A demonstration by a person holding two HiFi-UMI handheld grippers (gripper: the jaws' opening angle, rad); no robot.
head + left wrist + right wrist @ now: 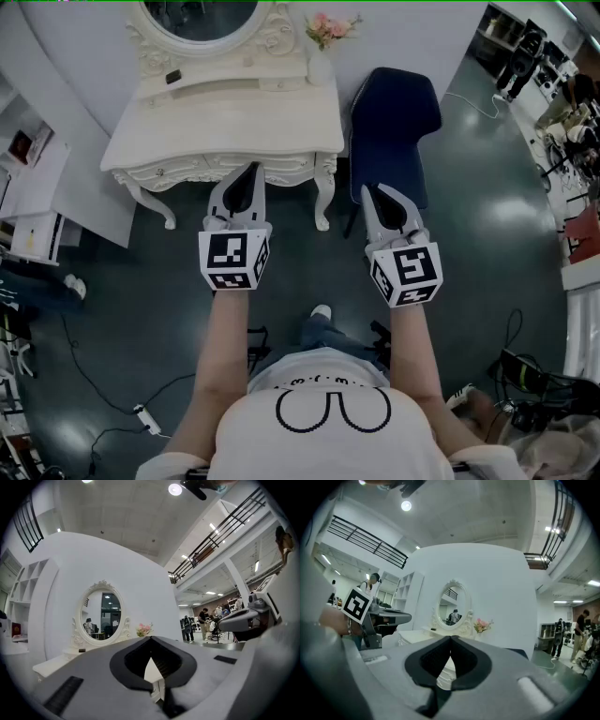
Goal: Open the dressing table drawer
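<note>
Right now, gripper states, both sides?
Left gripper: closed, holding nothing.
Right gripper: closed, holding nothing.

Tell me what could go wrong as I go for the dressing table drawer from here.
The left tongs and right tongs are both shut, so they would likely bump the drawer front of the ornate white dressing table rather than grip it.
The dark blue padded chair stands just ahead of the right tongs and could be clipped.

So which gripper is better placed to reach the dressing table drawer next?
Likely left. The left gripper points at the drawer front, jaws shut and empty; the right gripper faces the blue chair.
</note>
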